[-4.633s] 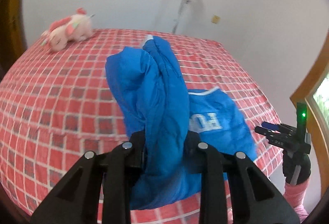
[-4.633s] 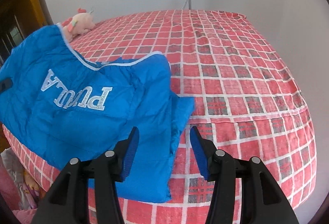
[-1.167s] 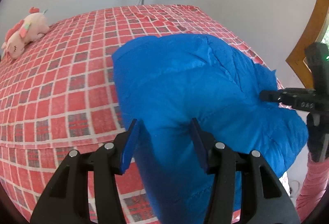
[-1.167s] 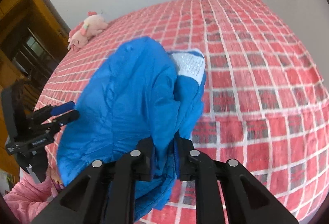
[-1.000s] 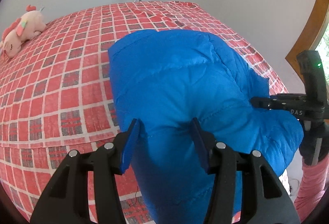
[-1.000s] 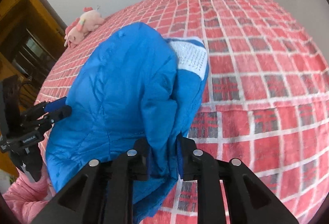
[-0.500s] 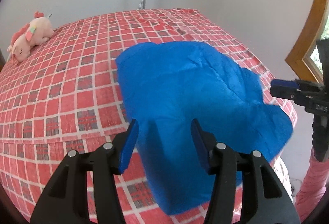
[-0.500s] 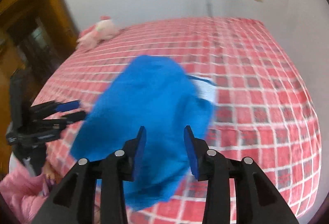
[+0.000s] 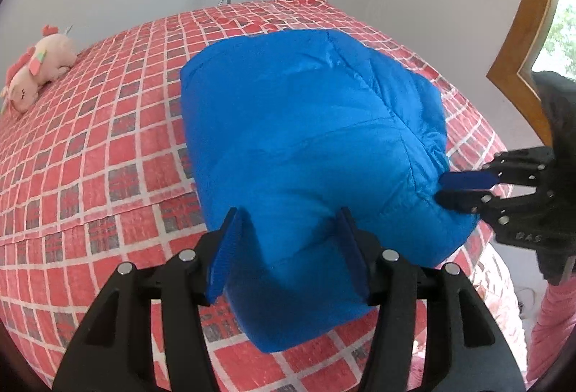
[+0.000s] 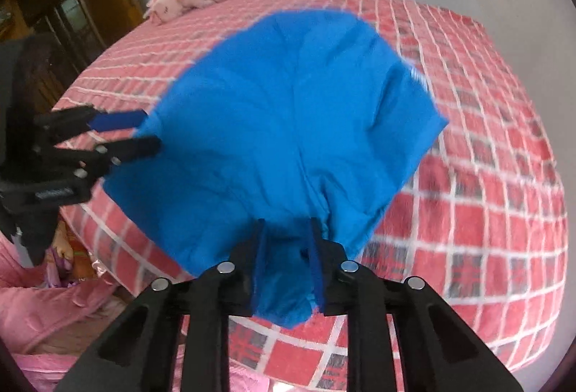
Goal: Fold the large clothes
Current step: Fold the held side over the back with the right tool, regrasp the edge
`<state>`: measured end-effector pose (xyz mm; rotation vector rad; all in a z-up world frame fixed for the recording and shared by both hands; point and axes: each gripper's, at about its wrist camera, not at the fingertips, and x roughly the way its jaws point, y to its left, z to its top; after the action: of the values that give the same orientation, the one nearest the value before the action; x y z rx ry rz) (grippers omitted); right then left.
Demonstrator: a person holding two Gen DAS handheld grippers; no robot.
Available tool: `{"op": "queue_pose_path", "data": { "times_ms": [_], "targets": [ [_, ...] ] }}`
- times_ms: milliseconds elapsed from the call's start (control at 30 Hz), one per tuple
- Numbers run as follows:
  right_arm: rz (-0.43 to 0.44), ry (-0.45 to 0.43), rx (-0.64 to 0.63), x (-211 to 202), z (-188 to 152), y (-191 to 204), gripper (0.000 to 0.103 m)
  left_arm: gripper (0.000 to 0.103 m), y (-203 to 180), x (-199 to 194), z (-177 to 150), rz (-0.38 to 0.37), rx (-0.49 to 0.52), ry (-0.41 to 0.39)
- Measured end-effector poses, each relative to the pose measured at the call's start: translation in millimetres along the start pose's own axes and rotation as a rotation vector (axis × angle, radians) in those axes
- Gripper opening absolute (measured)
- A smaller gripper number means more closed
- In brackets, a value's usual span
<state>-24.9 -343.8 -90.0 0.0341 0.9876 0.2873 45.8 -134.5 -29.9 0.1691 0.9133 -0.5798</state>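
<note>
Two tools are at work on one blue jacket [image 9: 309, 139], and we read the scene from the left edge across. Far left on the bed [image 9: 90, 176], near the wall, lies a pink plush toy [image 9: 39, 67]; the bed's red checked cover runs under everything else. Next comes our left tool [image 9: 288, 248], its blue-padded fingers [image 9: 225, 255] standing about half apart. The jacket's near edge bulges up between them, but in the left wrist view we see a gap between each pad and the cloth, so we take it as not gripping; the jaws are opening slightly.

The jacket itself sits in a puffed, folded heap at the near edge of the bed, a little of it hanging over the side. A strip of white shows at its right side in the right wrist view.

Right of the heap is our right tool [image 10: 288, 262]. Its jaws are nearly together and closing, with a bunch of the jacket's hem pinched between the pads. From the left wrist view its fingertips press into the jacket's right side. A pink sleeve [image 9: 550, 316] shows below that tool, and a wooden window frame [image 9: 532, 31] stands on the far right.
</note>
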Motion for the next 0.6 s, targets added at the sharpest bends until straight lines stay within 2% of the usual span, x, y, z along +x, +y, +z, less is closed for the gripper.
{"op": "queue_pose_path", "data": {
  "times_ms": [167,333,467,600],
  "targets": [
    [0.024,-0.028,0.052,11,-9,-9,0.02,0.056,-2,8,-4,0.012,0.018,-0.015],
    [0.031,-0.013,0.057,4,-2,-11,0.02,0.055,4,5,6,-0.016,-0.009,0.017],
    [0.069,-0.057,0.077,-23,14,-14,0.027,0.053,13,-12,25,-0.018,-0.031,-0.014],
    [0.027,-0.13,0.101,-38,49,-20,0.032,0.053,22,-18,59,0.009,-0.054,-0.066]
  ]
}}
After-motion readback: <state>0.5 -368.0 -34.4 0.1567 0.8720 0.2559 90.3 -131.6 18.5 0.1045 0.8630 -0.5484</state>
